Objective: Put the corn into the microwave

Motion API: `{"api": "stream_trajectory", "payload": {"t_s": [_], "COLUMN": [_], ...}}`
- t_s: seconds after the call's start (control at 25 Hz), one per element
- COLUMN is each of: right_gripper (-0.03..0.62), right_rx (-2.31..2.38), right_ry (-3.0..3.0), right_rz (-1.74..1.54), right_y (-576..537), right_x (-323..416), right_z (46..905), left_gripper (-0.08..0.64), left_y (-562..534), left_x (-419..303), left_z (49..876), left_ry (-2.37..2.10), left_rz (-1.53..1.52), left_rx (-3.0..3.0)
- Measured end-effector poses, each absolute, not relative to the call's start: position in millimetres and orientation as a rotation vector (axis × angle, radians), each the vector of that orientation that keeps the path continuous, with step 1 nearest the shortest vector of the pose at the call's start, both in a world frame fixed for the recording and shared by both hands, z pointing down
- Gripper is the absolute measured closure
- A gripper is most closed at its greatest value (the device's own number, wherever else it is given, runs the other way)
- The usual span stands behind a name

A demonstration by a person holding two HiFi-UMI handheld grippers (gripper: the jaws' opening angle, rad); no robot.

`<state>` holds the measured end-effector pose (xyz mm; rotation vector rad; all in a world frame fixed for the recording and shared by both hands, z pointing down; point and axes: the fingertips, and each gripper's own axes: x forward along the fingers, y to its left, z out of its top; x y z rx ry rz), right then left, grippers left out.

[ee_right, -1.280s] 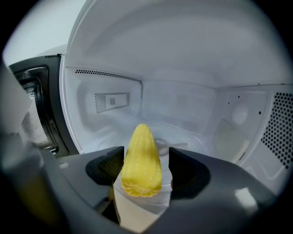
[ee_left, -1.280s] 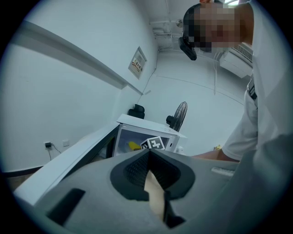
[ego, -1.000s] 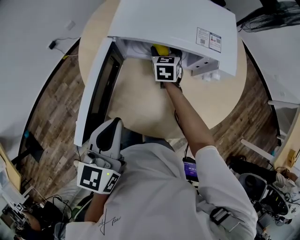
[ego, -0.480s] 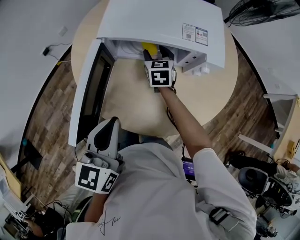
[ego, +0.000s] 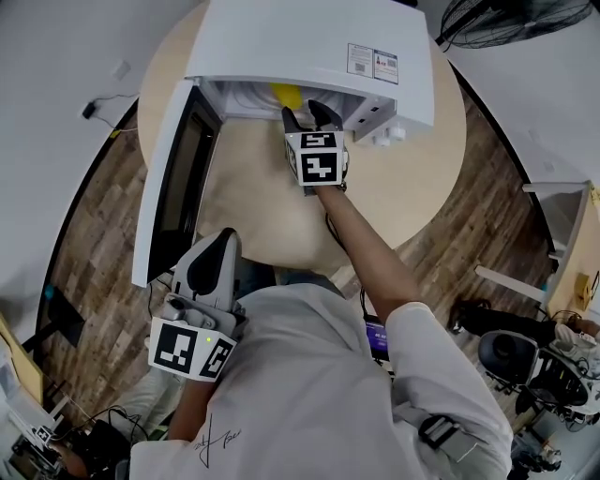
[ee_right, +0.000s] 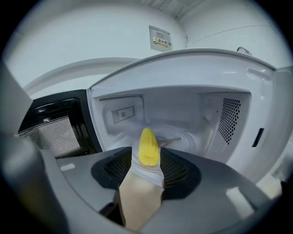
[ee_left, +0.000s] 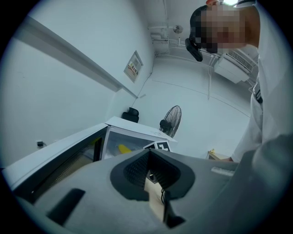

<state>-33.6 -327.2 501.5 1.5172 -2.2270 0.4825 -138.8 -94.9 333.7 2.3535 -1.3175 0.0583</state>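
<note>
A yellow corn cob (ego: 284, 94) (ee_right: 149, 147) lies inside the white microwave (ego: 309, 47), on its floor near the front, and its door (ego: 173, 178) is swung wide to the left. My right gripper (ego: 307, 114) (ee_right: 147, 161) hovers just outside the opening and points at the corn. It is open, its jaws have just been closing, and nothing is between them; the corn lies beyond the tips. My left gripper (ego: 221, 246) (ee_left: 149, 155) is shut and empty, held low near my body, clear of the table's near edge.
The microwave stands at the far side of a round wooden table (ego: 262, 206). Its open door reaches out over the table's left edge. A standing fan (ego: 487, 19) is behind on the right, and cables and gear lie on the floor around me.
My right gripper has drawn back out of the microwave's opening toward me, so its fingers now show outside. The corn stays inside. My left gripper has hardly moved.
</note>
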Motion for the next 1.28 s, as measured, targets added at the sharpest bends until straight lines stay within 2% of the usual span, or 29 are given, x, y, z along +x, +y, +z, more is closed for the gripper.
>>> {"api": "stream_trajectory", "payload": {"t_s": [0.92, 1.04, 1.28], "right_gripper": [0.466, 0.505, 0.512], "right_rx": [1.467, 1.478, 1.456], "right_ry": [-2.345, -2.362, -2.403], "right_rz": [0.537, 0.521, 0.532], "right_y": [-258, -248, -223], "right_x": [-2, 5, 16], "right_z": [460, 451, 434], "left_gripper": [0.571, 0.571, 0.571], "left_y": [-81, -80, -77], "left_x": [-113, -107, -99], "left_z": [319, 320, 321], "left_ry": [-1.320, -1.317, -1.328], "left_rz": [-0.002, 0.002, -0.001], "left_rx": [2.401, 2.410, 2.417]}}
